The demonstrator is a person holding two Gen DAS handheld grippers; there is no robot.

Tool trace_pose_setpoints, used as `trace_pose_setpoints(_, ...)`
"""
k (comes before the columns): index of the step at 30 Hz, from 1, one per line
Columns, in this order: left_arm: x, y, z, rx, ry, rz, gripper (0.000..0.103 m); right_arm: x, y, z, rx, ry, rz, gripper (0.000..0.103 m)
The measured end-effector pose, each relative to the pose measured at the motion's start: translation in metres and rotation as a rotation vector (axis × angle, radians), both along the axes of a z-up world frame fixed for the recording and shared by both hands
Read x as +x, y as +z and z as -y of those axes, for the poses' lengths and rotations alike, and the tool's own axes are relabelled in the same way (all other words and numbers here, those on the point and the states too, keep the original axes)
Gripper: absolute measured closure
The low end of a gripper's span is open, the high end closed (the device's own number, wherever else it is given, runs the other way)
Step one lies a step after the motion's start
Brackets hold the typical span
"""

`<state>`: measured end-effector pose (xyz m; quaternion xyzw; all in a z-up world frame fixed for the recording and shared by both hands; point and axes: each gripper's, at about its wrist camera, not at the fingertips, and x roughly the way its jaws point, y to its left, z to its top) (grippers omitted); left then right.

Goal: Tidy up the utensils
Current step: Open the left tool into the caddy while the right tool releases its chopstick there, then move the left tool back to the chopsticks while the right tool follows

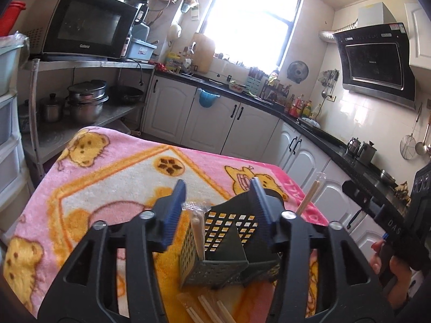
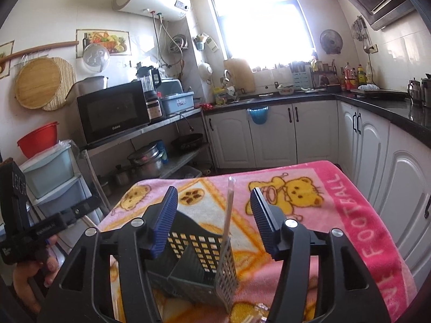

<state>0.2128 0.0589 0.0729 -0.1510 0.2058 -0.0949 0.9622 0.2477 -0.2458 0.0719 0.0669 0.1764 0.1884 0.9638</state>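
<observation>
A dark grey perforated utensil holder (image 1: 226,253) (image 2: 194,258) stands on a pink cartoon-bear blanket (image 1: 113,177) (image 2: 350,215). A pair of wrapped chopsticks (image 1: 198,231) stands in its left compartment. My left gripper (image 1: 218,207) is open around them, and its blue pads (image 1: 175,212) do not press the wrapper. Another wrapped pair (image 2: 229,215) (image 1: 309,199) stands at the holder's right side. It rises between the pads (image 2: 264,220) of my open right gripper (image 2: 214,215), with gaps on both sides. Several loose chopsticks (image 1: 210,309) lie on the blanket in front of the holder.
A person's hand (image 1: 396,271) (image 2: 32,282) holds each opposite gripper at the frame edge. Beyond the blanket are white cabinets (image 2: 269,134) under a black counter (image 2: 377,105). To the left, a metal shelf (image 1: 89,64) carries a microwave (image 2: 113,110) and pots (image 1: 86,99).
</observation>
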Motion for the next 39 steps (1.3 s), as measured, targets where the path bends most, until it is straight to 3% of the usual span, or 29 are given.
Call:
trace_pose_setpoints(10, -0.023, 0.003, -0.004, -0.035, 0.015, 0.018, 0.015, -0.023, -0.004, 0.005, -0.019, 0.002, -0.007, 0.035)
trace_pose_setpoints(12, -0.029, 0.004, -0.005, -0.043, 0.02, 0.025, 0.011, -0.027, -0.003, 0.006, -0.021, 0.0, -0.004, 0.033)
trace_pose_setpoints(23, -0.052, -0.001, -0.004, -0.055, 0.026, 0.027, 0.011, -0.051, -0.008, 0.01, -0.04, 0.007, 0.0, 0.028)
trace_pose_setpoints(39, -0.076, -0.026, -0.012, -0.071, 0.043, -0.041, 0.011, -0.07, -0.026, 0.008, -0.086, 0.044, -0.058, 0.028)
